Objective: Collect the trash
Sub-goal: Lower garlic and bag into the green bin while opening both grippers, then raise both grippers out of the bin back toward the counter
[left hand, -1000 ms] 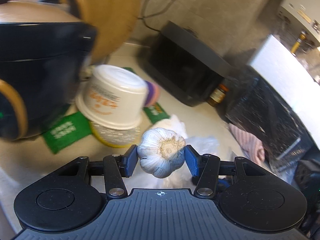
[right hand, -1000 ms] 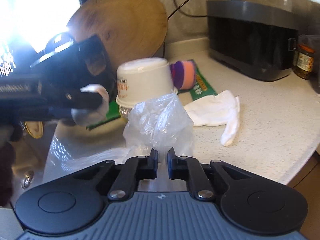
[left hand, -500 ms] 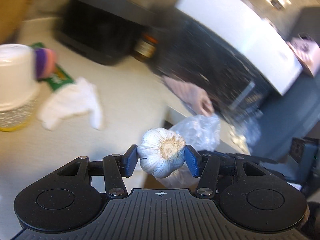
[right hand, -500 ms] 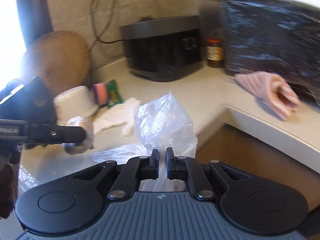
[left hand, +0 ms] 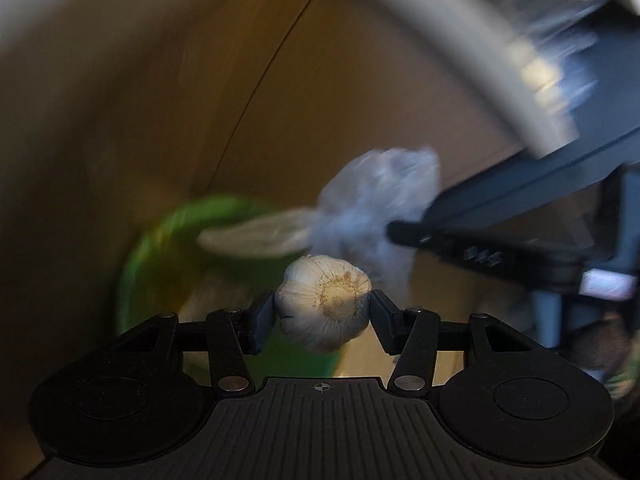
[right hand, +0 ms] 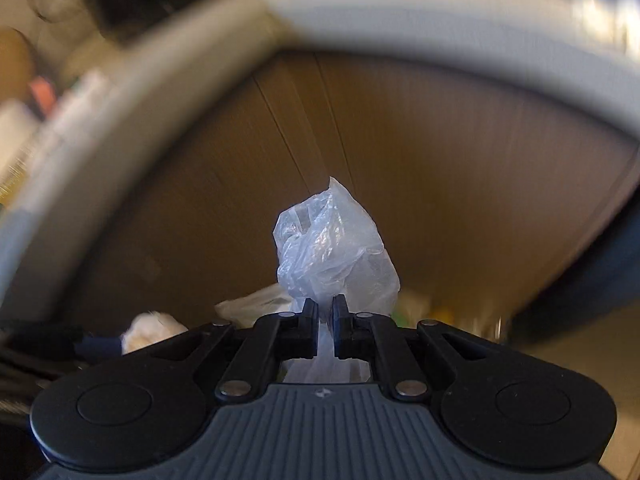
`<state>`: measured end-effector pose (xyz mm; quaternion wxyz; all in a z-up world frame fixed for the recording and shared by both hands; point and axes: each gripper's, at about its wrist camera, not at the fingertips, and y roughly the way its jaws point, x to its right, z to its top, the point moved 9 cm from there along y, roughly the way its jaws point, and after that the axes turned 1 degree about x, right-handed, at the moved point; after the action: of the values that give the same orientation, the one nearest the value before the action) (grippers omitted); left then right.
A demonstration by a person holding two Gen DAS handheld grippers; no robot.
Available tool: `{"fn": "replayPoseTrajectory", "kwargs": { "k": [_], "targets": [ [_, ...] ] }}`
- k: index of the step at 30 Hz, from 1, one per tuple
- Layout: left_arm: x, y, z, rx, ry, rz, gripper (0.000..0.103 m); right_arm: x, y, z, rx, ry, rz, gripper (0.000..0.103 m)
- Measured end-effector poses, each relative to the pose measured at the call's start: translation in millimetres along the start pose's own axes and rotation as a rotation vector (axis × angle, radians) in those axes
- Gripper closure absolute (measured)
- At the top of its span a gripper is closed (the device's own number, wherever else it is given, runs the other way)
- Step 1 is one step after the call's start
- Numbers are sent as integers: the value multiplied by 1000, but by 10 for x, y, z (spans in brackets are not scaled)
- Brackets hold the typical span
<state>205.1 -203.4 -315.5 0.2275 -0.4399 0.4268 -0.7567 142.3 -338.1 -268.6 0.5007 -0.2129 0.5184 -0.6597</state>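
Currently your left gripper (left hand: 323,312) pinches a garlic bulb (left hand: 324,307) between both pads, and your right gripper (right hand: 325,312) is pressed together on a crumpled clear plastic bag (right hand: 334,258). Both point down, below the counter edge (right hand: 120,120); past them, a blurred green bin (left hand: 160,248) against brown cabinet doors (right hand: 440,168).

Your left tool (left hand: 323,312) is black with dark blue pads, gripping an off-white garlic bulb (left hand: 325,305) with fine grey ribs and a tan root disc. Behind it, left of centre, a bright green bin (left hand: 148,264) shows, blurred. Your right tool (right hand: 325,316) is black, pinching a clear, bluish-white plastic bag (right hand: 332,256). The cabinet doors (right hand: 460,184) are brown; the bench edge (right hand: 400,20) arcs pale grey across the top.
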Motion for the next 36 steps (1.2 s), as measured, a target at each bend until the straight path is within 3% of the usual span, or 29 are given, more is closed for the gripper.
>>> {"fn": "replayPoseTrajectory", "kwargs": {
  "k": [3, 7, 10, 11, 12, 15, 18, 20, 22, 28, 36],
  "targets": [
    [-366, 746, -237, -124, -111, 52, 47, 160, 580, -300, -157, 37, -17, 96],
    [-783, 1428, -399, -246, -253, 89, 48, 231, 1184, -591, -322, 67, -27, 96],
    [-978, 1797, -462, -369, -179, 208, 48, 217, 1513, -775, -429, 108, -39, 97],
    [-1018, 1902, -505, -427, -137, 245, 53, 182, 1581, -859, -455, 108, -43, 97],
    [-1056, 1980, -570, -486, -105, 276, 66, 167, 1643, -955, -482, 100, -47, 97],
    [-1117, 2053, -745, -612, -96, 306, 68, 93, 1809, -1164, -575, 65, -47, 96],
    [-1149, 2031, -758, -615, -116, 293, 67, 121, 1877, -1233, -640, 80, -43, 92],
    [-1189, 1984, -760, -619, -135, 282, 67, 181, 1883, -1229, -660, 86, -57, 79],
    [-1215, 1957, -727, -613, -148, 289, 67, 223, 1895, -1187, -668, 76, -64, 74],
    [-1187, 1764, -606, -551, -199, 297, 67, 230, 1837, -1073, -683, 48, -54, 73],
    [-1020, 1626, -473, -524, -143, 301, 67, 181, 1670, -906, -626, -91, -77, 71]
  ]
}}
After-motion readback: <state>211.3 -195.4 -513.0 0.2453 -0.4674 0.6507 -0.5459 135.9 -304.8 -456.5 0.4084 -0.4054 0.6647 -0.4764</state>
